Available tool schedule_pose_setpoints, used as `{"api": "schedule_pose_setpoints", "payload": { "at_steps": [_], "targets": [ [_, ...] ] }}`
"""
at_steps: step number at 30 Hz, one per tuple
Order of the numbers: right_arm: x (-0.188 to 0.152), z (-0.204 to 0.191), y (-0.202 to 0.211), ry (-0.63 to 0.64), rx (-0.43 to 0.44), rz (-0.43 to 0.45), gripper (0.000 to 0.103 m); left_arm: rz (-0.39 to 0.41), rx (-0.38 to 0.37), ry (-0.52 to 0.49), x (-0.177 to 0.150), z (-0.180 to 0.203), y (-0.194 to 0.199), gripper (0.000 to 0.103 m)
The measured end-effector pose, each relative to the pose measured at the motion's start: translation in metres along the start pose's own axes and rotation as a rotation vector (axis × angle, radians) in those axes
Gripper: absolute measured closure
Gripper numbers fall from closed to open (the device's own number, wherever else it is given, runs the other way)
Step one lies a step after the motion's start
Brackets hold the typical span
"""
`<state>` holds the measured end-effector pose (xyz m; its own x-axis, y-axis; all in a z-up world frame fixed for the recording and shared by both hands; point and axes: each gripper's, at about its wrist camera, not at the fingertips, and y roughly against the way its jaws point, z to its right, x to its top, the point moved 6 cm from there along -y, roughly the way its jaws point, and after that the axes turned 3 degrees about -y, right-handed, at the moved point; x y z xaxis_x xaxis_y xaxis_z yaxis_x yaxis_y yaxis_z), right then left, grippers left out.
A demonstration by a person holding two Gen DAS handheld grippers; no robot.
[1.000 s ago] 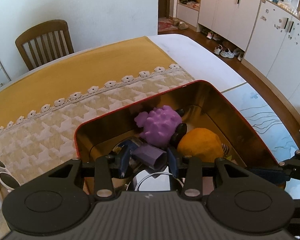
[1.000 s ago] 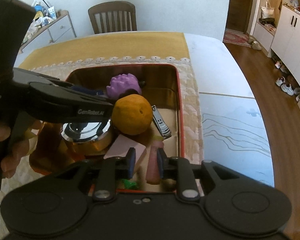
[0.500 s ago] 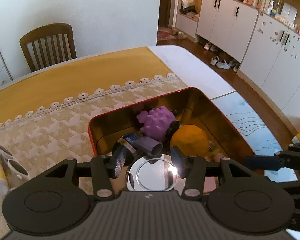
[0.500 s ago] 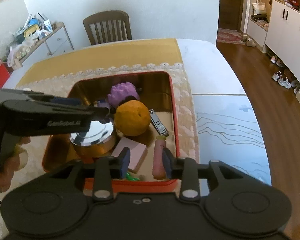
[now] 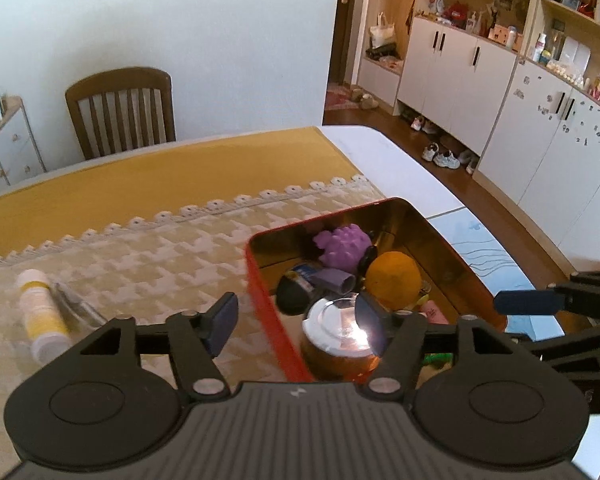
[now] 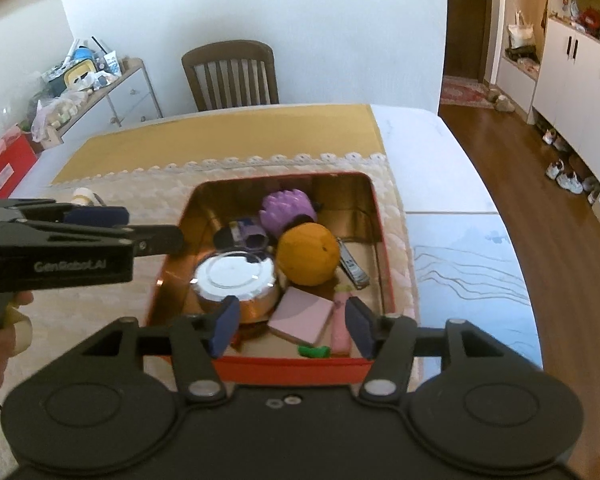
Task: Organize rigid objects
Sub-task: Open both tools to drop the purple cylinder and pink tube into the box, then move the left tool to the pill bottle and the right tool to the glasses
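Observation:
A red tin box (image 6: 384, 240) (image 5: 260, 284) with a gold inside sits on the patterned cloth. In it lie a purple spiky toy (image 6: 286, 210) (image 5: 342, 244), an orange (image 6: 308, 254) (image 5: 392, 280), a round tin with a shiny lid (image 6: 234, 276) (image 5: 336, 328), a pink block (image 6: 300, 316), a pink tube (image 6: 340, 324), a nail clipper (image 6: 352, 266) and a small purple bottle (image 5: 336, 280). My left gripper (image 5: 298, 320) hovers over the box's left wall, jaws opening, nothing between them. My right gripper (image 6: 290, 326) hangs above the near wall, jaws opening and empty.
A white and yellow tube (image 5: 40, 322) and a metal tool (image 5: 76, 306) lie on the cloth left of the box. A wooden chair (image 6: 230, 74) stands at the far side. The table's white edge (image 6: 460, 168) drops to wooden floor on the right.
Both grippers have risen and pulled back from the box while their jaws spread. The left one let go of the small purple bottle, which now lies in the box, and drifted left.

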<state>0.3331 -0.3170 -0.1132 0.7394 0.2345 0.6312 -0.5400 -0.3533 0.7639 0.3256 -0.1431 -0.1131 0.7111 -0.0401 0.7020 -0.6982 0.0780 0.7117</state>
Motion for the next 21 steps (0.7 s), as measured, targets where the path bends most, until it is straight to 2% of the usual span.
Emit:
{"api": "schedule_pose_setpoints", "payload": {
  "at_steps": [3,6,10,13,21],
  "targets": [
    [0.002,-0.016,0.007,0.010,0.001,0.018,0.036,0.016,-0.006,0.009,-0.004,-0.013,0.014,0.037],
    [0.005,-0.033,0.010,0.023,-0.002,0.034,0.030,0.034,-0.012,0.034,-0.008,-0.029,0.025,0.030],
    [0.009,-0.056,0.010,0.034,0.003,0.051,0.022,0.068,0.016,0.044,-0.013,-0.051,0.041,0.028],
    [0.011,-0.073,0.008,0.047,-0.002,0.057,0.018,0.087,0.033,0.048,-0.017,-0.067,0.051,0.021],
    [0.012,-0.116,-0.007,0.078,-0.033,0.060,0.001,0.119,0.090,0.054,-0.029,-0.112,0.066,0.020]
  ]
}}
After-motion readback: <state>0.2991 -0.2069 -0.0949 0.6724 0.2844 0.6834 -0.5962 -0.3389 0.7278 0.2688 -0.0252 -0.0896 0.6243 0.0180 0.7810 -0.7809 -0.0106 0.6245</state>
